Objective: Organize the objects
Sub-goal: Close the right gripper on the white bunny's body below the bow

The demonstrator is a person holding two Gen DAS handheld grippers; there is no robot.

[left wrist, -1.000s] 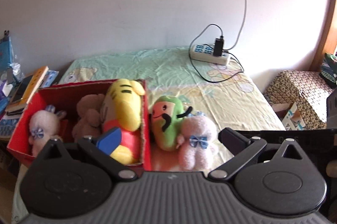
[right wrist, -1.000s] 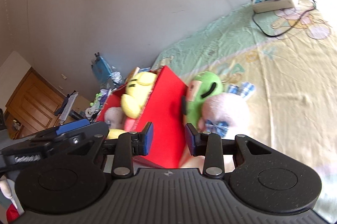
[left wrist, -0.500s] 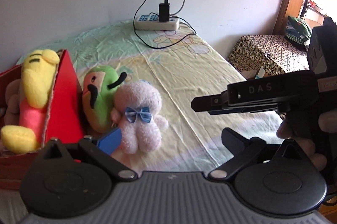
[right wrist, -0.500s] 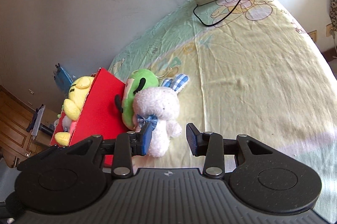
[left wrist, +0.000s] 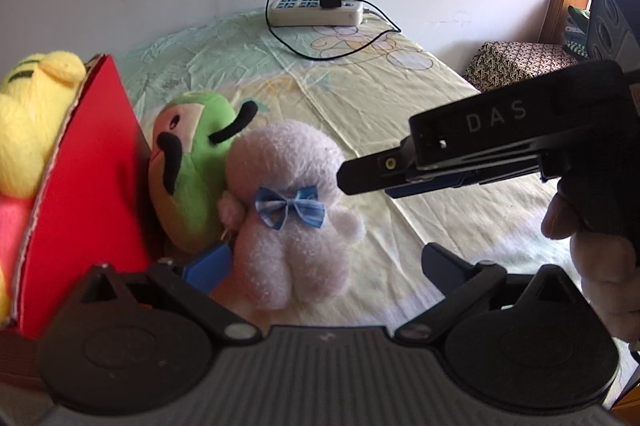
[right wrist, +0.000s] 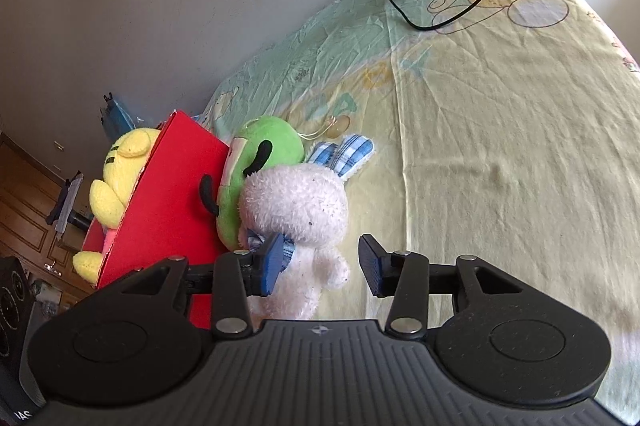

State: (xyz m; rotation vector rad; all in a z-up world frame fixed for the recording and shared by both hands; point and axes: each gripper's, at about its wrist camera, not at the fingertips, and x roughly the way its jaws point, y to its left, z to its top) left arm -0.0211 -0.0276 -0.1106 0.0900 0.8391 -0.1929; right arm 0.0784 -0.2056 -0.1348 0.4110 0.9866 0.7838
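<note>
pink bunny plush sits on the bed, leaning on green plush w/ red box beside it. right tool is spread apart around the bunny's lower body, not clamped. left tool also wide apart, just in front of bunny.

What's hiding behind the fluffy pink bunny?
Behind the pink bunny a green plush with a black moustache leans against the red box. The bunny's blue checked ears poke out too. The green plush's lower part is covered.
</note>
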